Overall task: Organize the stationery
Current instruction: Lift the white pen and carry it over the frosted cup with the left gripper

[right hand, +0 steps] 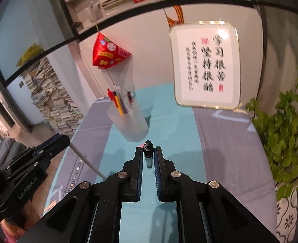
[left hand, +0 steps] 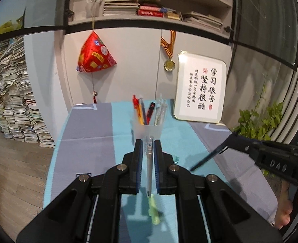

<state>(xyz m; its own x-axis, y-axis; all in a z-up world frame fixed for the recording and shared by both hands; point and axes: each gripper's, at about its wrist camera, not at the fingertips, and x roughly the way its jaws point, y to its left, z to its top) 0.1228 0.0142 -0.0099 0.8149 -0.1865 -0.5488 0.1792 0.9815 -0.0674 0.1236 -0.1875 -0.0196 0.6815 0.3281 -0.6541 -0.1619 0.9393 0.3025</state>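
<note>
Standing on the counter (left hand: 88, 125), frosted cup (left hand: 147, 129) holds upright pens (left hand: 140, 111); left tongs (left hand: 148, 147) clamp a clear pen (left hand: 149, 162) lengthwise, pointing at the cup; right tongs (right hand: 148, 156) grip a dark pen (right hand: 148, 151), aimed likewise.

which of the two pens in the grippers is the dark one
The dark pen is the one clamped in the right gripper. The left gripper holds a clear pen with a see-through barrel instead.

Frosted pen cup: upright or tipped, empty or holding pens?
Upright and holding pens: the frosted cup stands on the table, with several pens sticking out of its open top.
</note>
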